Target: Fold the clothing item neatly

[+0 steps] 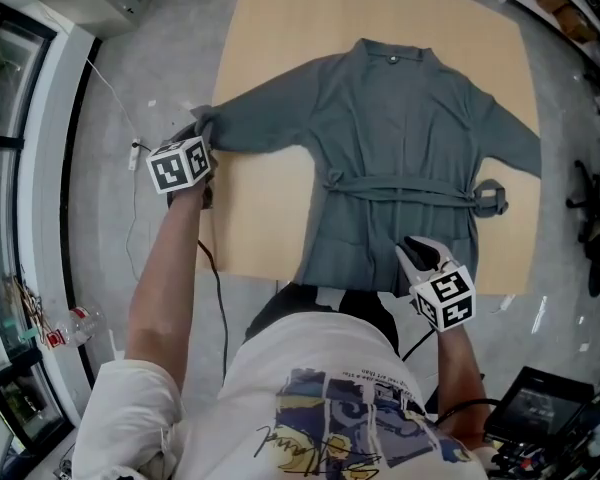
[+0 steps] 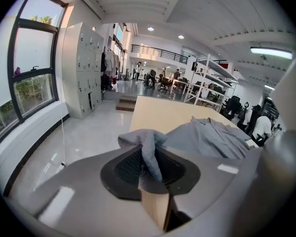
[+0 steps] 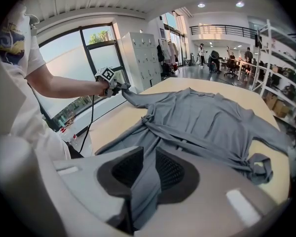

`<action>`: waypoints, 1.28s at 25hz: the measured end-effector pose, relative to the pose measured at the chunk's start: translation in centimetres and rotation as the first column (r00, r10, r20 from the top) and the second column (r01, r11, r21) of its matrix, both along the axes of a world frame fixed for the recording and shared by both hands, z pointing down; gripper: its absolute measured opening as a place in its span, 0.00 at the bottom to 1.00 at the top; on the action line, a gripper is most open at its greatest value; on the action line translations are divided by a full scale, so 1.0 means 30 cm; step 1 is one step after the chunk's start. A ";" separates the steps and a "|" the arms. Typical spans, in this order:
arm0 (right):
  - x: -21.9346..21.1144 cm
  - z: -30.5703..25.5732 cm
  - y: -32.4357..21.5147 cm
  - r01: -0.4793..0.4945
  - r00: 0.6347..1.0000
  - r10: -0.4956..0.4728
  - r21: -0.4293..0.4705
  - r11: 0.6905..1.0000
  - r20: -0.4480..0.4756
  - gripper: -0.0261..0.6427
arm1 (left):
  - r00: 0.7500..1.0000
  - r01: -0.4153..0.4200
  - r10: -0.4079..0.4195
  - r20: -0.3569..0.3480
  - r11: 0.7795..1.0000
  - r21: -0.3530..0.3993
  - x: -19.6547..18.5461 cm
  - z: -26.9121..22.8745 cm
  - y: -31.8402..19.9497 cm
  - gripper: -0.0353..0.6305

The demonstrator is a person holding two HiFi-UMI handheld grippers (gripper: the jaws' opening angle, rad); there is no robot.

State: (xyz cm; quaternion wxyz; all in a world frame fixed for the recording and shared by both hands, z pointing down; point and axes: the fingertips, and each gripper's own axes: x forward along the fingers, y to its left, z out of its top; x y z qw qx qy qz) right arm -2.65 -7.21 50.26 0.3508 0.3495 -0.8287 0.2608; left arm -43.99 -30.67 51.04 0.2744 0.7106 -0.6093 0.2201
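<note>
We are pinching the sleeve cuff (image 2: pixel 140 141) of the grey robe (image 1: pixel 400 128) with our left hand-held gripper (image 2: pixel 150 166) at the left edge of the table (image 1: pixel 270 38). Our right hand-held gripper (image 3: pixel 147 174) is clamping the near hem (image 3: pixel 144 194). The robe is lying spread flat on the table, belt (image 1: pixel 400 187) tied.

no readable text, shirt script (image 1: pixel 302 440) illegible

- A grey robe (image 1: pixel 400 118) is laid flat on a tan table (image 1: pixel 265 218), collar farthest; its sleeves are spread sideways
- The belt (image 1: pixel 400 190) is tied across the waist; it is knotted at one side
</note>
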 end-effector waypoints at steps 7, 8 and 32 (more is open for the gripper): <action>0.140 0.005 0.016 -0.009 1.000 0.009 -0.002 1.000 0.028 0.14 | 1.000 -0.024 0.025 -0.016 0.996 0.089 0.205 -0.143 -0.031 0.15; 0.160 0.007 0.017 -0.013 0.999 0.013 -0.001 1.000 0.032 0.14 | 0.999 -0.034 0.036 -0.019 0.994 0.100 0.242 -0.163 -0.039 0.15; 0.774 0.029 0.050 -0.185 0.978 0.185 -0.014 0.983 0.090 0.14 | 0.942 -0.331 0.335 -0.002 0.933 0.142 1.371 -0.320 -0.204 0.15</action>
